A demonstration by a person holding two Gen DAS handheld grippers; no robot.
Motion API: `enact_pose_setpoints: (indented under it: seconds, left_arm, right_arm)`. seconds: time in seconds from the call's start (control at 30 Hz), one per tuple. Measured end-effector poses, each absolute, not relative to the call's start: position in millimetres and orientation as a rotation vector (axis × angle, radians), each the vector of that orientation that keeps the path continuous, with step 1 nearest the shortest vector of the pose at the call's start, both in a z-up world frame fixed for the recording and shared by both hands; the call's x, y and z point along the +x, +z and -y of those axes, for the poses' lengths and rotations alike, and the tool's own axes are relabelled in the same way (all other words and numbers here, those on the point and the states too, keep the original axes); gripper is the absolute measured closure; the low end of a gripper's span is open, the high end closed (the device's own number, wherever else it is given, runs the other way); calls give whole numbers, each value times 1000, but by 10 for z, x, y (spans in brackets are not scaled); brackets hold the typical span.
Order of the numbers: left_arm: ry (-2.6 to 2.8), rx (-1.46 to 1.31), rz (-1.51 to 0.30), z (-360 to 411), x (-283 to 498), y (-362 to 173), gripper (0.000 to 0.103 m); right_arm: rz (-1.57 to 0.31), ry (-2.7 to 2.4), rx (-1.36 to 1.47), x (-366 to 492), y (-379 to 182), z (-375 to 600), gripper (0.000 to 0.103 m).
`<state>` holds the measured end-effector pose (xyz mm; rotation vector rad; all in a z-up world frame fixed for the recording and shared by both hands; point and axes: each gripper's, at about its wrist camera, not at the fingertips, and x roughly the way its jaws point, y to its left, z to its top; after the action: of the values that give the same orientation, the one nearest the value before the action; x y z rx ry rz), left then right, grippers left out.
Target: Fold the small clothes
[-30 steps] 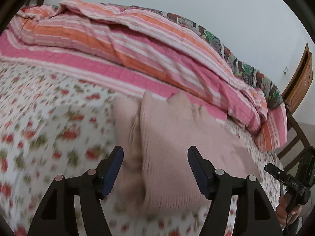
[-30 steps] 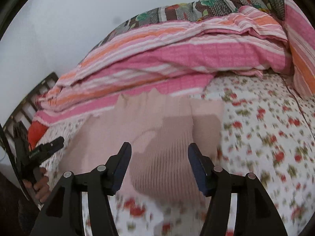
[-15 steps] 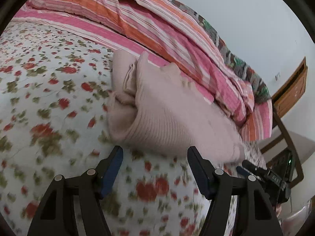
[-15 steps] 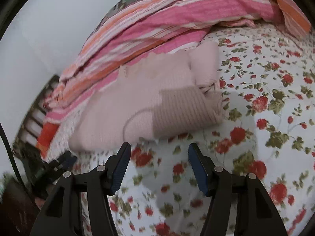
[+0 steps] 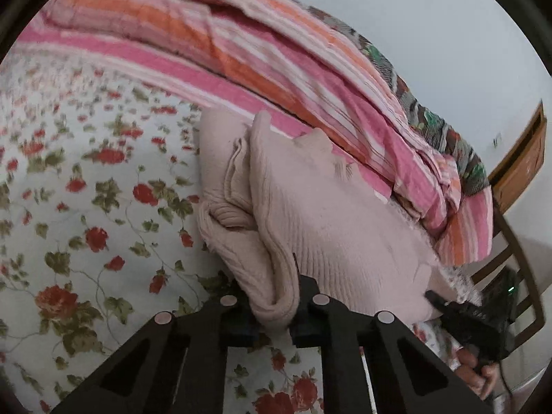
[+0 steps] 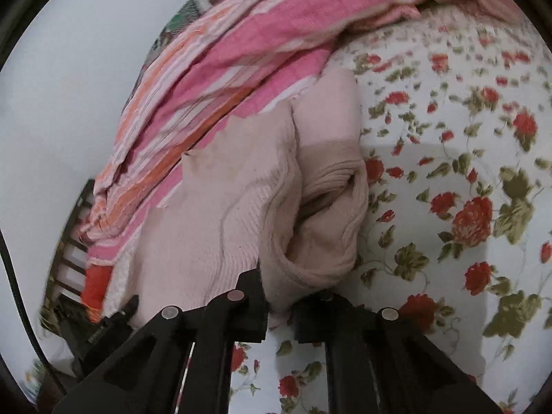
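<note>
I have the pink sweater (image 5: 331, 227), already folded narrow, I think, on the floral sheet (image 5: 86, 227); left gripper (image 5: 276, 314) and right gripper (image 6: 279, 307) just clamped its near hem, final fold pending

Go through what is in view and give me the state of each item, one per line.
Pale pink ribbed knit sweater: partly folded on the bed, near hem pinched.
Left gripper: shut on sweater hem, jaws just closed.
Right gripper: shut on sweater hem, jaws just closed.
Pink and orange striped quilt: bunched behind the sweater.
</note>
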<state>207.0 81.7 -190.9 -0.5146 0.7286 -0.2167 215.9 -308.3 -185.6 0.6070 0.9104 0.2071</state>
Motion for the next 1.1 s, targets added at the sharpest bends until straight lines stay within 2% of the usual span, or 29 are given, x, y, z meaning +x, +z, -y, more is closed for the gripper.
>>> enact_pose_setpoints:
  seconds: [0.23, 0.53, 0.6, 0.63, 0.7, 0.73, 0.77, 0.83, 0.87, 0.9, 1.0, 1.07, 1.1]
  left_arm:
    - [-223, -494, -725, -869, 1795, -1747, 93]
    - [-259, -427, -744, -836, 1068, -1670, 93]
    - [-267, -423, -750, -827, 1008, -1679, 89]
    - [-272, -424, -752, -828, 998, -1684, 87]
    - [-230, -415, -768, -858, 1001, -1679, 80]
    - [-206, -414, -756, -905, 993, -1650, 79]
    - [-199, -413, -740, -928, 984, -1619, 76]
    - [-176, -398, -707, -974, 998, -1536, 63]
    - [-162, -379, -684, -978, 1031, -1473, 51]
    - [-165, -362, -660, -968, 1081, -1408, 44]
    - [-142, -319, -614, -915, 1268, -1244, 40]
    - [-129, -298, -591, -880, 1445, -1158, 37]
    - [-123, -291, -582, -864, 1536, -1123, 36]
  right_arm:
    - [-878, 227, 539, 1774, -1649, 3008, 95]
    - [-896, 249, 466, 1005, -1572, 3028, 95]
    - [-900, 236, 439, 917, -1557, 3014, 94]
    - [-900, 212, 407, 877, -1537, 2994, 90]
    - [-878, 160, 330, 808, -1469, 2966, 73]
    - [-846, 141, 277, 761, -1398, 2949, 58]
    - [-827, 138, 254, 737, -1359, 2949, 49]
    - [-782, 132, 206, 728, -1232, 2952, 45]
    - [-767, 129, 197, 755, -1184, 2960, 43]
    - [-756, 126, 193, 789, -1144, 2968, 41]
    - [-685, 119, 175, 993, -983, 2949, 31]
    - [-639, 114, 164, 1138, -909, 2918, 15]
    - [-625, 111, 161, 1224, -880, 2904, 11]
